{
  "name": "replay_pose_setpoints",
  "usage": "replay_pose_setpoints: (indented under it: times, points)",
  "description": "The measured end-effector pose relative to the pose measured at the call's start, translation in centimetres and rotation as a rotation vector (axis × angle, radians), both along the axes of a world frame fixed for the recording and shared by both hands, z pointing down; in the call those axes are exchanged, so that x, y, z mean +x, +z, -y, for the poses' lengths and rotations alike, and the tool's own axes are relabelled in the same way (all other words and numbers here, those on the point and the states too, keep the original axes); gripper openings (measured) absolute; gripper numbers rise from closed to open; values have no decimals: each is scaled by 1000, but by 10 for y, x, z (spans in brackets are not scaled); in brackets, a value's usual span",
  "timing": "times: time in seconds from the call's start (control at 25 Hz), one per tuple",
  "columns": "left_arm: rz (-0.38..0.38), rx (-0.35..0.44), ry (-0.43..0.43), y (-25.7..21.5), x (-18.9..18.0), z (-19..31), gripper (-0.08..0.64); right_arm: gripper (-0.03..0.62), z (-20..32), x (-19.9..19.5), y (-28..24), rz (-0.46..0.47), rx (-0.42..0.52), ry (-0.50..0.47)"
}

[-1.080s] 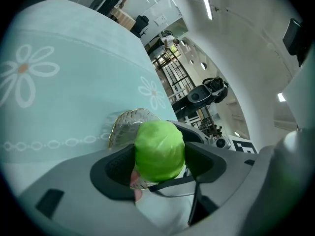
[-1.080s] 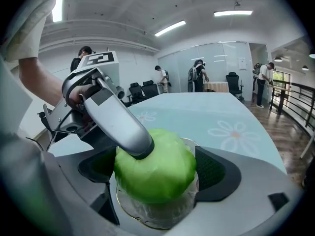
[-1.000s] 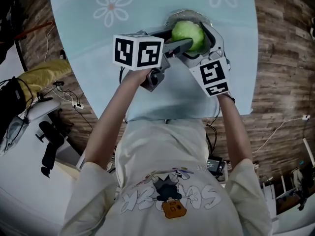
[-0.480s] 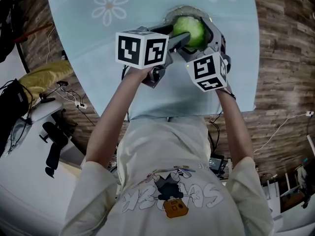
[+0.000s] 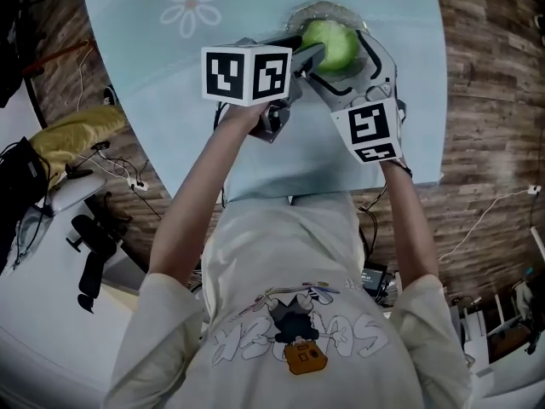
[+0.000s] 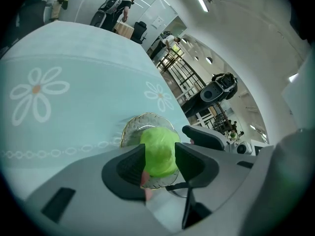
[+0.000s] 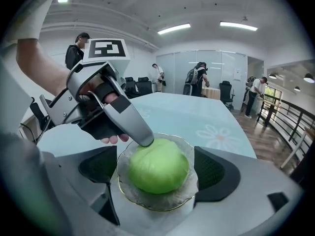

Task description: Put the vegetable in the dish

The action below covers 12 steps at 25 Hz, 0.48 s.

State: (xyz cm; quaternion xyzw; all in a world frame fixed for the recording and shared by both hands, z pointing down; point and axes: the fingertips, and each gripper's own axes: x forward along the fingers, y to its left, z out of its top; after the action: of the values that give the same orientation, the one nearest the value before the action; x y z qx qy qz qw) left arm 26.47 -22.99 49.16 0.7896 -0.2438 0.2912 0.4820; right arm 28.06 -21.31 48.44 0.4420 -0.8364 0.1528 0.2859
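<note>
Head view showed the vegetable point(image 5: 330, 43) sitting in the dish point(image 7: 153, 201) on the tabletop point(image 5: 170, 83) at 12 o'clock. Left claw point(image 6: 160, 150) slanted down from 8 o'clock, its jaws just closing but apart, one tip touching the vegetable, nothing gripped. Right claw point(image 7: 156, 156) gaped around the dish from 5 o'clock.

The vegetable point(image 7: 158, 171) is a pale, glossy green. The dish point(image 7: 147, 204) under it is clear glass with a thin gold rim. Around the dish, the table point(image 5: 153, 83) is pale blue with white daisies point(image 5: 194, 3), orange at the centre. Beyond the dish, the floor point(image 5: 485, 100) is brown wood plank. The right gripper point(image 7: 157, 173) is grey, its fingers point(image 7: 212, 173) black and ribbed.
</note>
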Motion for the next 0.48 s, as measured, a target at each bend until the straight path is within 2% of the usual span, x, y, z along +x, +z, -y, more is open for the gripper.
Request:
replay_pose_setpoints:
  times: [0.16, 0.24, 0.32, 0.36, 0.48]
  points:
    - [-14, 32, 21, -12, -10, -4, 191, 499, -8, -3, -3, 24, 0, 8]
    - [-17, 67, 25, -19, -18, -4, 140, 482, -12, -6, -8, 76, -13, 28]
    - [-8, 118, 15, -27, -30, -6, 93, 353, -17, -7, -15, 110, -12, 64]
    - [1, 139, 10, -31, -36, -7, 66, 319, -20, -7, -19, 110, -7, 77]
    - [8, 183, 12, -40, -49, -11, 13, 297, -25, -8, -27, 94, 3, 92]
